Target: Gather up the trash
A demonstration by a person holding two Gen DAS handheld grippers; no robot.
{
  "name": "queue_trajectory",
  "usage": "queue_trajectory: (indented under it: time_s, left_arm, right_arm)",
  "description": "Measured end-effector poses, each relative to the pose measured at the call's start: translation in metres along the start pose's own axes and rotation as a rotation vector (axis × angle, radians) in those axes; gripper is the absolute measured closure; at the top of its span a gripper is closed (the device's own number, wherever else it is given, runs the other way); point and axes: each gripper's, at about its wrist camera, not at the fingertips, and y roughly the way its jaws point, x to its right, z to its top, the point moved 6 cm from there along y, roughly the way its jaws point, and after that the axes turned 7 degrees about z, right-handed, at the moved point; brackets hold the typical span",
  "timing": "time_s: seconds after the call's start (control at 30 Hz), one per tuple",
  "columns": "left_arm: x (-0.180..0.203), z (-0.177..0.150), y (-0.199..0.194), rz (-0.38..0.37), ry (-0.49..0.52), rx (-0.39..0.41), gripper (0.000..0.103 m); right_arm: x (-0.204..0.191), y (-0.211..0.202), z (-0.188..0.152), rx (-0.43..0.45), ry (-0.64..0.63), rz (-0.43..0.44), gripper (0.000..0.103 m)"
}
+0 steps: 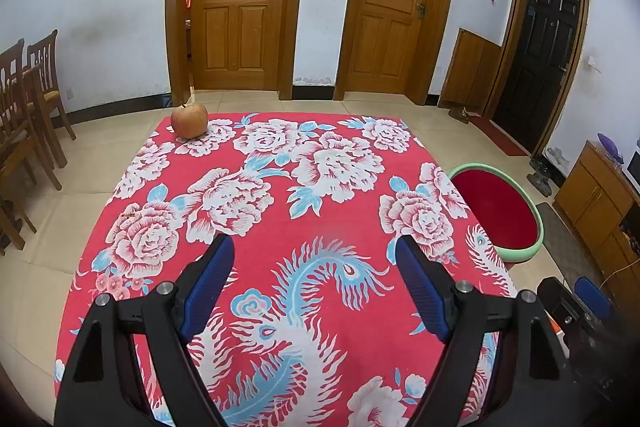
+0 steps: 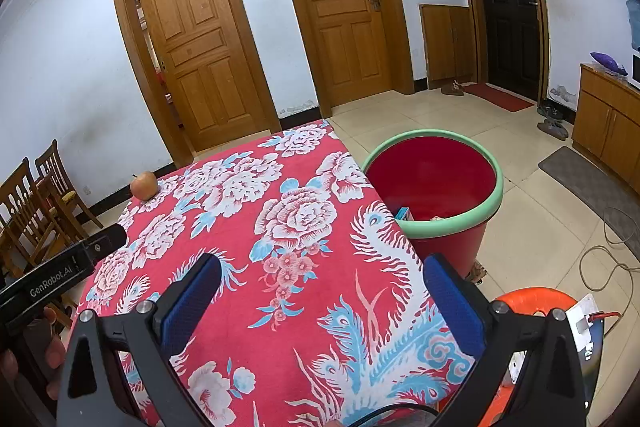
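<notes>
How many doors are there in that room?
3. A wooden door on the left, standing ajar; a closed wooden door in the middle; a dark door on the right. Others may lie outside the view.

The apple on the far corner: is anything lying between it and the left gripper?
No. In the left wrist view, only bare flowered tablecloth lies between the open left gripper and the apple.

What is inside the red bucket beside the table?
In the right wrist view, the red bucket holds a blue-and-white box and a pale scrap near its front wall. The green rim hides the bottom and anything else there.
</notes>
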Motion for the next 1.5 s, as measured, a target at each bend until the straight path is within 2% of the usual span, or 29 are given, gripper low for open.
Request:
queue_trajectory:
  time_s: [1.5]
  left_arm:
    - [0.0005,-0.0004,0.0003,0.001,0.000,-0.002,0.021]
  right_arm:
    - [-0.0032,0.0016,-0.0018,-0.002,-0.006,0.003,0.000]
